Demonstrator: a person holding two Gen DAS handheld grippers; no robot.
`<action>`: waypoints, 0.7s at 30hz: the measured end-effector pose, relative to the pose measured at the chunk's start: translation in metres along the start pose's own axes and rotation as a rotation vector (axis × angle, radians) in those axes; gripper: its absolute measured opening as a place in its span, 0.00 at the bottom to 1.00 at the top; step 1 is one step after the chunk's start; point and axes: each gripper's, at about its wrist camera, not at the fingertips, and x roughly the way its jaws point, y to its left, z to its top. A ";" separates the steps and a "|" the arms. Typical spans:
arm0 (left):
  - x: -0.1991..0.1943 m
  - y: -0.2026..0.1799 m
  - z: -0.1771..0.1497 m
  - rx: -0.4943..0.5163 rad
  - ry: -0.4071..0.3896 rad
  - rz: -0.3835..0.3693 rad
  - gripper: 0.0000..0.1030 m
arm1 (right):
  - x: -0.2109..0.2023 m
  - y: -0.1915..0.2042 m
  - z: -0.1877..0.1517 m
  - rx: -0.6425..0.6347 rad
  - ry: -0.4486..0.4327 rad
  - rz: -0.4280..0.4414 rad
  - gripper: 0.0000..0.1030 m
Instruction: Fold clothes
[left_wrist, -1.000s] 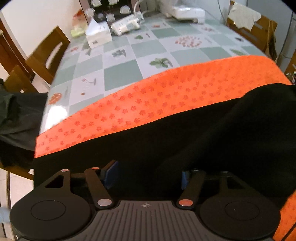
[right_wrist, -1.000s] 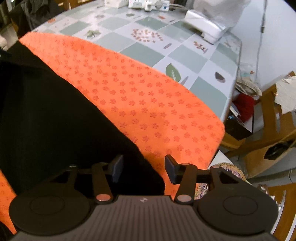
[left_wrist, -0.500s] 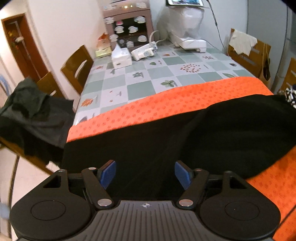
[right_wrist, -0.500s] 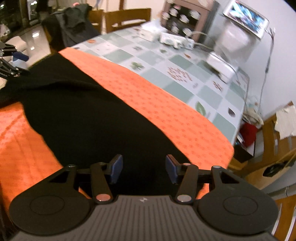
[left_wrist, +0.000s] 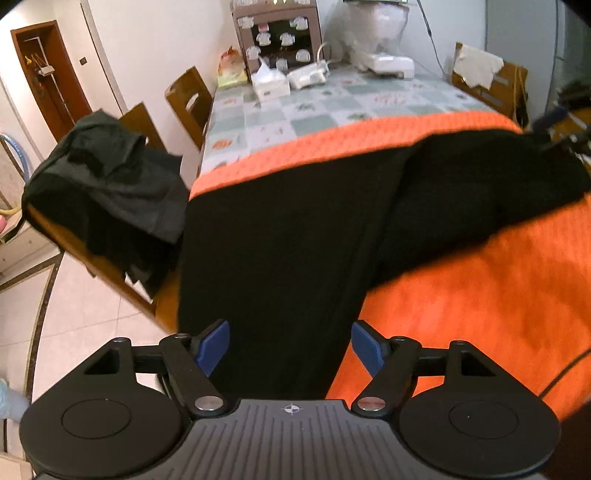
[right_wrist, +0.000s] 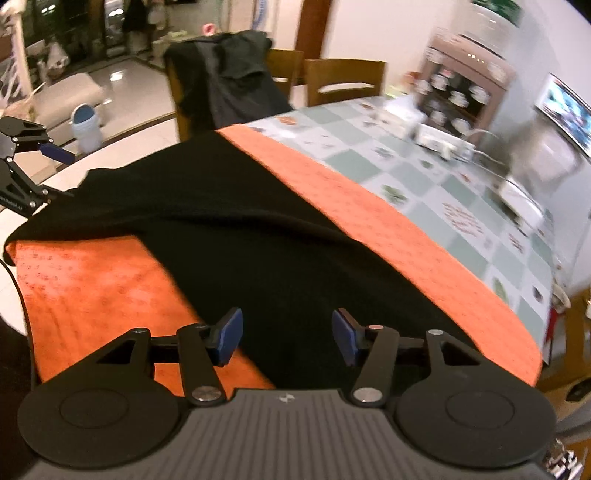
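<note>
A long black garment (left_wrist: 280, 221) lies stretched across the orange paw-print mat (left_wrist: 461, 295) on the tiled table (left_wrist: 332, 99). My left gripper (left_wrist: 290, 343) hovers above its near left end. Its jaws are opening, and nothing is pinched between the blue pads (left_wrist: 214, 345); the cloth lies below them. In the right wrist view the same garment (right_wrist: 258, 240) runs over the mat (right_wrist: 92, 280). My right gripper (right_wrist: 288, 332) hangs over its right end, jaws opening, holding nothing. Each gripper shows in the other's view: right gripper (left_wrist: 554, 122), left gripper (right_wrist: 22, 155).
A wooden chair draped with dark clothes (left_wrist: 110, 184) stands by the table's left edge, with more chairs behind it. A tissue box (left_wrist: 269, 83), a power strip (left_wrist: 308, 75) and a white appliance (left_wrist: 384, 62) sit at the far end. Another chair (left_wrist: 484, 74) carries a pale cloth.
Both grippers have drawn back and risen from the black garment, which now lies flat below them. Their jaws stand slightly wider. Far more of the room shows.
</note>
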 end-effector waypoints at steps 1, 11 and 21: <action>-0.002 0.005 -0.012 0.009 0.011 0.003 0.73 | 0.004 0.012 0.004 -0.007 -0.002 0.009 0.59; -0.002 0.024 -0.080 -0.003 0.038 0.007 0.73 | 0.030 0.091 0.036 -0.041 0.011 0.045 0.59; 0.027 0.003 -0.098 -0.015 0.045 0.064 0.51 | 0.020 0.108 0.036 -0.042 0.021 0.063 0.60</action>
